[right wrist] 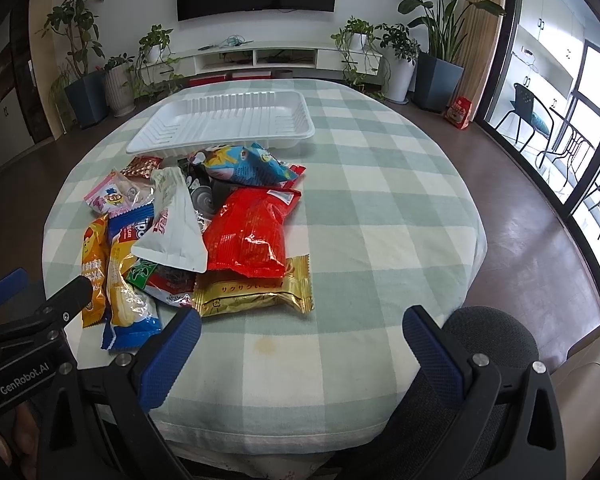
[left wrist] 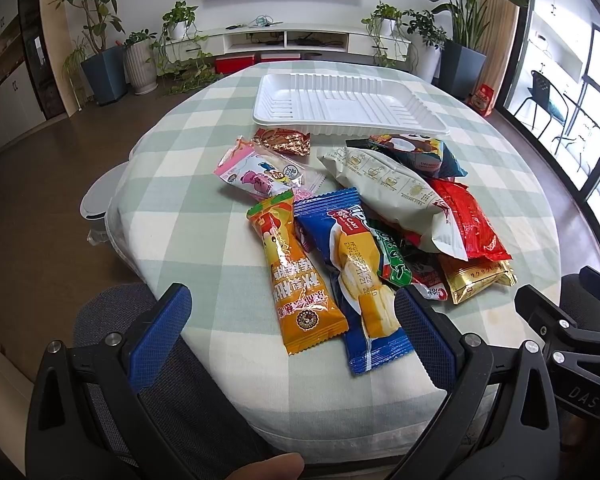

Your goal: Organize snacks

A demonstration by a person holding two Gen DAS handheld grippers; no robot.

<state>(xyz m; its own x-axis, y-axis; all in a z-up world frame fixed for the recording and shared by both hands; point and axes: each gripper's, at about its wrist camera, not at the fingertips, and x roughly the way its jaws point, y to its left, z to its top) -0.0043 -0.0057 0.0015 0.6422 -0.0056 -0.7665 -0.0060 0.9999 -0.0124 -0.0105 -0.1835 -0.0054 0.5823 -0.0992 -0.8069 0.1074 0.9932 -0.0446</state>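
A pile of snack packets lies on a round table with a green-checked cloth (left wrist: 180,208). Nearest are an orange packet (left wrist: 296,280), a blue roll-cake packet (left wrist: 360,280), a gold packet (right wrist: 256,290), a red bag (right wrist: 252,232) and a pale bag (left wrist: 396,196). An empty white plastic tray (left wrist: 340,100) stands behind the pile; it also shows in the right wrist view (right wrist: 224,124). My left gripper (left wrist: 292,336) is open at the table's near edge, in front of the orange and blue packets. My right gripper (right wrist: 300,356) is open and empty over bare cloth, right of the pile.
A grey mesh chair back (right wrist: 496,340) sits below the near table edge. Potted plants (left wrist: 100,60) and a low white TV cabinet (left wrist: 284,40) line the far wall. Glass doors (right wrist: 572,120) are at the right. The cloth right of the pile (right wrist: 380,200) is bare.
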